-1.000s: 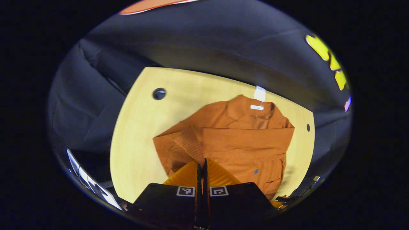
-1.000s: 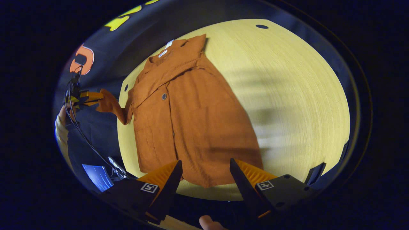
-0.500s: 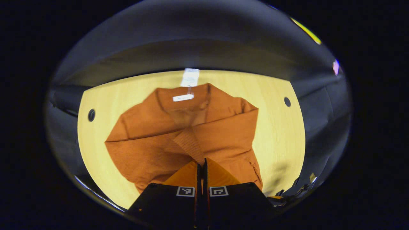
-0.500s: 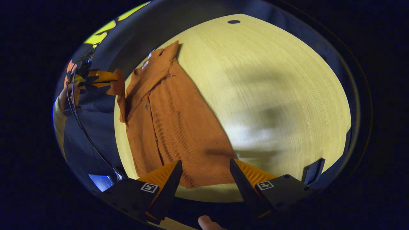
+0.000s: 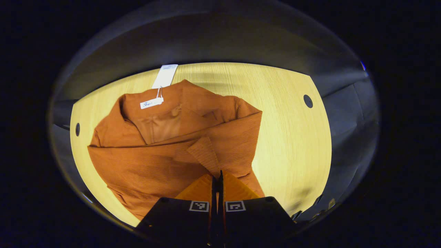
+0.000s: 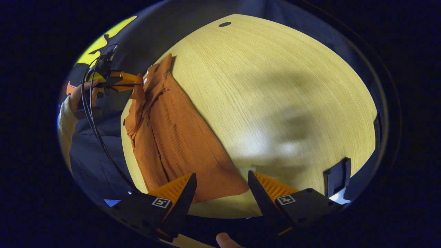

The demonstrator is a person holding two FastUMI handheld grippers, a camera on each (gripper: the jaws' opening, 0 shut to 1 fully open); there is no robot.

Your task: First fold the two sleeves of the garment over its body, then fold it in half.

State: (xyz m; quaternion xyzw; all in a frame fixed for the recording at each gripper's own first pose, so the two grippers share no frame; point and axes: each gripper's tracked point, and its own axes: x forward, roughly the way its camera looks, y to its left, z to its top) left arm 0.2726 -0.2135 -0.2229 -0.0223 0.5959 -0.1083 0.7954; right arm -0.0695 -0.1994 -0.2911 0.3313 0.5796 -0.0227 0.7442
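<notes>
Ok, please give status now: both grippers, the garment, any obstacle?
Left gripper shut on sleeve, over garment. Right gripper open, above hem. Table otherwise bare.

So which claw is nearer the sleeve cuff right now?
Left. The left claw is shut on the sleeve cuff, lifting it over the jacket. The right claw hovers open near the hem.

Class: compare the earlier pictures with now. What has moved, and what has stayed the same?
The left gripper, shut on the sleeve, has carried it across over the garment. The right gripper stays open near the hem, and the garment still lies on the table.
</notes>
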